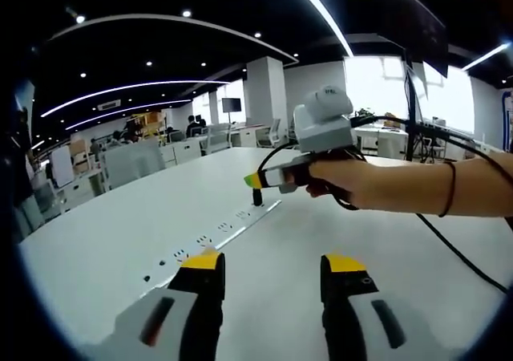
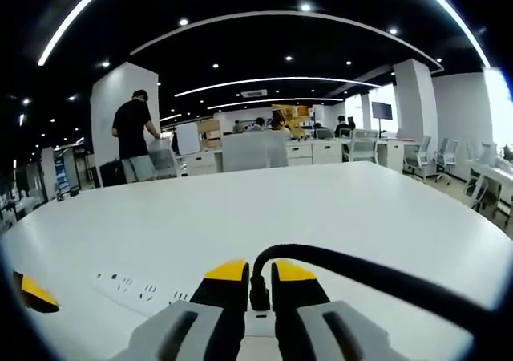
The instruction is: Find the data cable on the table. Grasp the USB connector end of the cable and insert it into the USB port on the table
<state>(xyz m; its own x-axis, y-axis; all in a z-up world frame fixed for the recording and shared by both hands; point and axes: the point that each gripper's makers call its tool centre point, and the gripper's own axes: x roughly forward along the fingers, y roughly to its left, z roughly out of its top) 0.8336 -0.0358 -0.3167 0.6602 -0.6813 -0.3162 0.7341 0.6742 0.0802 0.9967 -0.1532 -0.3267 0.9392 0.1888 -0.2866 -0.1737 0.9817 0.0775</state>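
Lying along the lower left of both views is a white power strip [image 1: 210, 243], flat on the white table [image 1: 96, 233], its sockets showing as small dark marks. At bottom centre of the left gripper view, the left gripper [image 1: 274, 265] has its yellow-tipped jaws well apart with nothing between them, poised over the table just beside the strip's near end. At bottom centre of the right gripper view, the right gripper [image 2: 260, 274] has its jaws drawn close together, clamped on the black USB connector [image 2: 259, 290]. From the connector the black data cable [image 2: 361, 271] arches up and runs off to the lower right of that frame. In the left gripper view the right gripper enters from the right, held in a person's hand [image 1: 353, 183] with a dark band at the wrist. The connector points down at the far end of the strip at mid-frame; whether it is seated in a port cannot be told. Background: open office with desks, chairs, pillars and ceiling lights, and a person in a dark top [image 2: 135, 136] standing at upper left of the right gripper view.
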